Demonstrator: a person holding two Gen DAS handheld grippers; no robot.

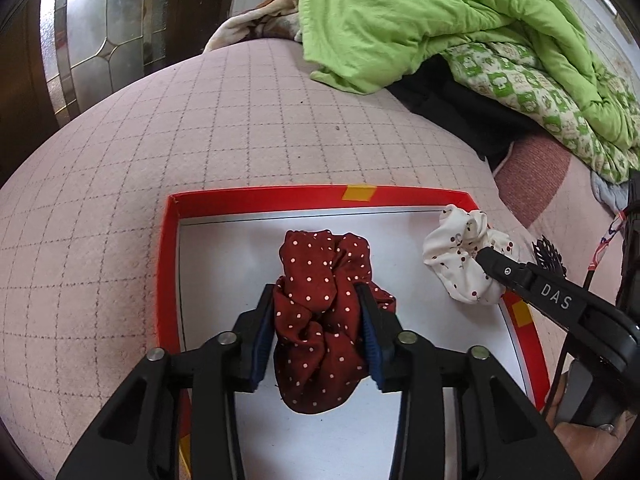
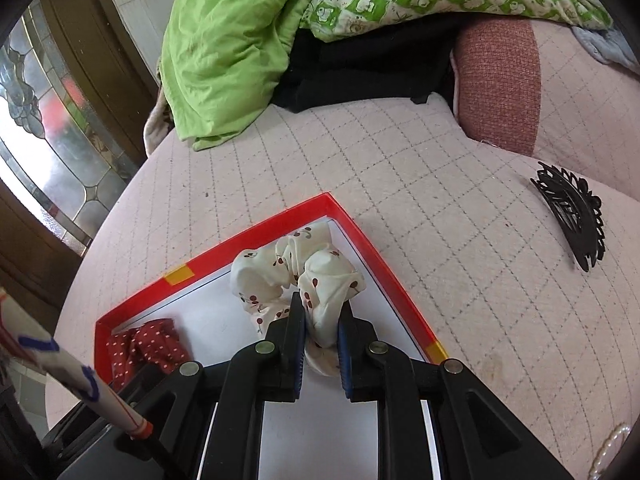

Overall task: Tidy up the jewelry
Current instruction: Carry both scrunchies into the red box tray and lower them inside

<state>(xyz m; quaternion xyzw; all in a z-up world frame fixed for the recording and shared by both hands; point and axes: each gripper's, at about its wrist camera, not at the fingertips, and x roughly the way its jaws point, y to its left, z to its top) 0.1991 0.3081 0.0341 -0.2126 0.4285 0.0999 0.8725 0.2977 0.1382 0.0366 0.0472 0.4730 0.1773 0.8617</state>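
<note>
A dark red polka-dot scrunchie (image 1: 316, 320) lies on the white floor of a shallow red-rimmed box (image 1: 260, 194) on the pink quilted bed. My left gripper (image 1: 316, 292) has both blue pads against the scrunchie's sides, gripping it. At the box's right corner a white cherry-print scrunchie (image 1: 456, 252) hangs just above the floor, with my right gripper (image 1: 482, 256) shut on it. In the right wrist view the right gripper (image 2: 320, 304) pinches the white scrunchie (image 2: 280, 272) over the box (image 2: 260, 236). The red scrunchie (image 2: 140, 344) shows at the lower left.
A black hair claw (image 2: 572, 216) lies on the bed right of the box, and a pearl string (image 2: 612, 440) shows at the lower right edge. A green quilt (image 2: 224, 52) and a reddish cushion (image 2: 496, 80) lie behind. A hand (image 1: 580, 440) holds the right gripper.
</note>
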